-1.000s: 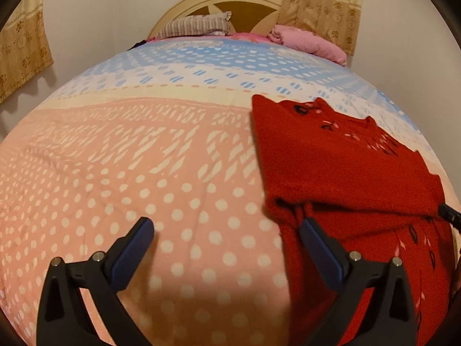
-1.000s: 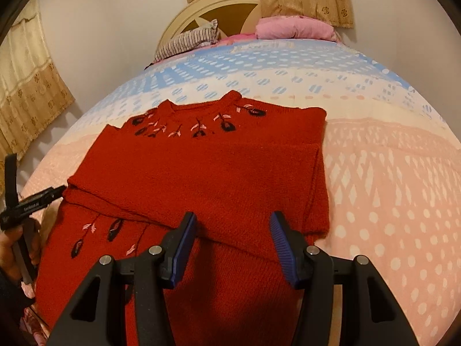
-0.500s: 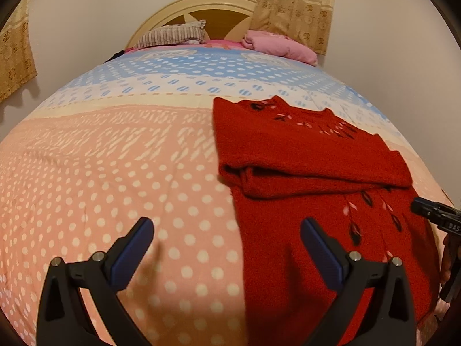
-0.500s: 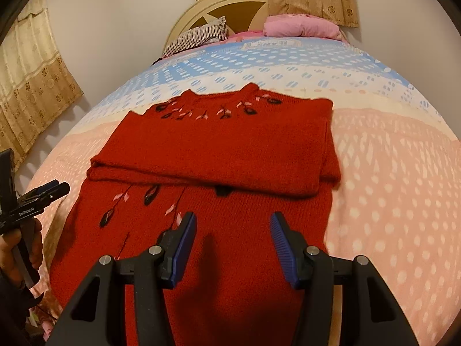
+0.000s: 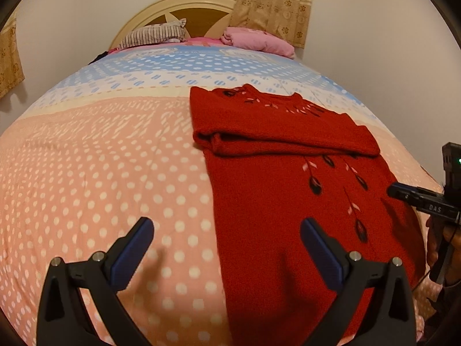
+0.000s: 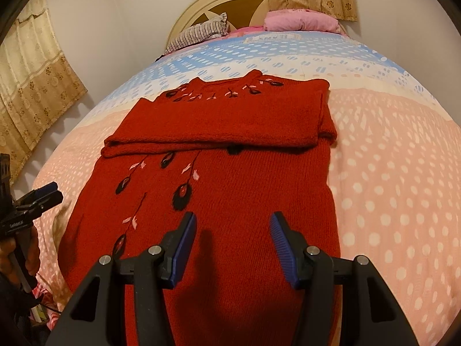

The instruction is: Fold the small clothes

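Red sweater (image 6: 245,190), sleeves folded across chest, on bed (image 5: 100,173). Left gripper (image 5: 227,248) and right gripper (image 6: 233,242): fingers spread, empty. Risk: sleeve stack at 12 o'clock slipping if hem lifted unevenly.

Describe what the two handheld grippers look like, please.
Both are black plastic frames with silver screws. The left gripper and right gripper each carry two blue pads, ribbed on the right one. White lettering marks their sides, and a thin dark cable hangs below the right one.
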`<state>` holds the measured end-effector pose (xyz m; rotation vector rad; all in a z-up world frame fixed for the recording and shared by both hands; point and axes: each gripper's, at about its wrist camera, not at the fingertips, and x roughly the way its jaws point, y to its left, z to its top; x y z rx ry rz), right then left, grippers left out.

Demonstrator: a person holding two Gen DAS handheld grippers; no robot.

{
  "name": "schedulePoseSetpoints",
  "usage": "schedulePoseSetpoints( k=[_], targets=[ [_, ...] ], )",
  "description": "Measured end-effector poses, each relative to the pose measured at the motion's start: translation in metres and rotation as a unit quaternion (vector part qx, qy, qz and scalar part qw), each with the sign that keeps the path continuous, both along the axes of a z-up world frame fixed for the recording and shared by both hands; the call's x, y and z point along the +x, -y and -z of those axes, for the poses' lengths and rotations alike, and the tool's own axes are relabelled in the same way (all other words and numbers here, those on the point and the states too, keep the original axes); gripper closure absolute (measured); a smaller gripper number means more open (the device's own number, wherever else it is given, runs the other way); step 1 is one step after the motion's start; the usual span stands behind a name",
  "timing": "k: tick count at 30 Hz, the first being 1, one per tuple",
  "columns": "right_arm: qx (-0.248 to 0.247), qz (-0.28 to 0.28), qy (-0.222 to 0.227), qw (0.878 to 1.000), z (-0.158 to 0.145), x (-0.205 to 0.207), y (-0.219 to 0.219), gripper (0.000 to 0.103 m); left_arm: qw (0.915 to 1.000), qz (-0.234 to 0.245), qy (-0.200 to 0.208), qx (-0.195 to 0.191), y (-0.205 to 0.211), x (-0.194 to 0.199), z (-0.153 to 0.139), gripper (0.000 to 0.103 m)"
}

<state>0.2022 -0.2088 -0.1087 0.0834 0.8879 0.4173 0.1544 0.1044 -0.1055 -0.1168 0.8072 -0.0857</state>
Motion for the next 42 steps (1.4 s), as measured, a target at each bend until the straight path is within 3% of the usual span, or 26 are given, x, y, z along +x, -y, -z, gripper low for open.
schedulePoseSetpoints(
  k=[11, 21, 27, 33, 42],
  targets=[
    [-0.008, -0.002, -0.008, 1.0, 0.006, -0.026, 0.009, 0.047, 0.9997, 0.021, -0.005, 0.006, 0.001, -0.038, -0.001, 0.0],
    [-0.019, -0.008, -0.009, 1.0, 0.007, -0.053, 0.012, 0.047, 0.9978, 0.056, -0.034, -0.011, 0.01, -0.069, 0.007, 0.014],
    [-0.034, -0.009, 0.001, 0.999, 0.009, -0.071, 0.014, 0.047, 0.9921, 0.074, -0.083, -0.056, 0.009, -0.088, 0.027, 0.036],
    [-0.041, -0.01, 0.012, 0.999, 0.011, -0.077, 0.014, 0.045, 0.9825, 0.075, -0.128, -0.112, 0.001, -0.091, 0.046, 0.044],
    [-0.042, -0.014, 0.025, 0.999, 0.013, -0.081, 0.012, 0.04, 0.9659, 0.074, -0.15, -0.197, -0.013, -0.085, 0.071, 0.046]
  ],
)
